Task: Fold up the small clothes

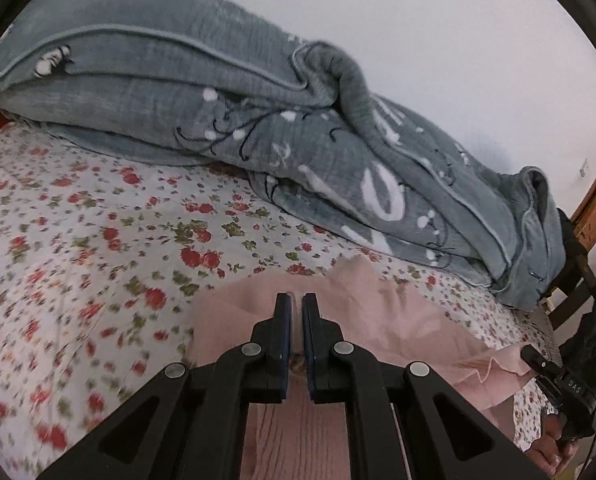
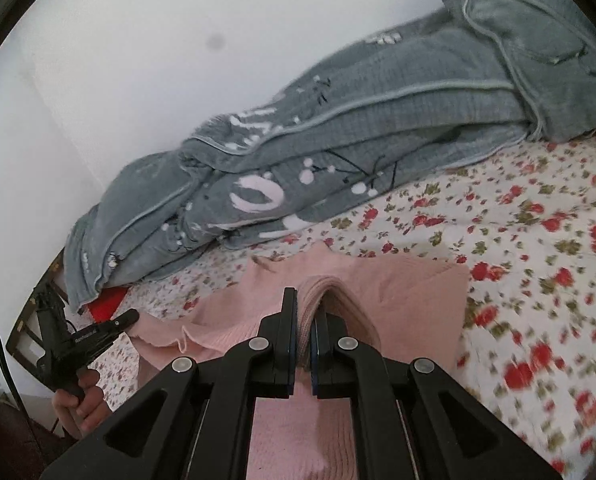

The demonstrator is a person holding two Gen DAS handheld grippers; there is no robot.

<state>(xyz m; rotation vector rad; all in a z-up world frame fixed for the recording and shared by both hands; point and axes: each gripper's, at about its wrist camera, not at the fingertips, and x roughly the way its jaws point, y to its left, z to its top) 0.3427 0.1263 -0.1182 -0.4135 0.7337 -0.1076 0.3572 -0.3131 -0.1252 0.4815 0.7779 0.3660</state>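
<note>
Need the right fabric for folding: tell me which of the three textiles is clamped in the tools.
The pink knit garment: both tools, left tool and right tool, pinch it. The grey blanket and floral sheet lie untouched.

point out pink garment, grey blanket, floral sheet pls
pink garment (image 2: 410,300): right wrist view, flat panel right of the fingers.
grey blanket (image 1: 202,120): left wrist view, middle of the bunched roll along the wall.
floral sheet (image 1: 98,240): left wrist view, bare patch left of the garment.

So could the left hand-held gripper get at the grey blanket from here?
Probably not yet: the left hand-held gripper is shut on the pink garment. Otherwise only bare floral sheet lies before the grey blanket.
</note>
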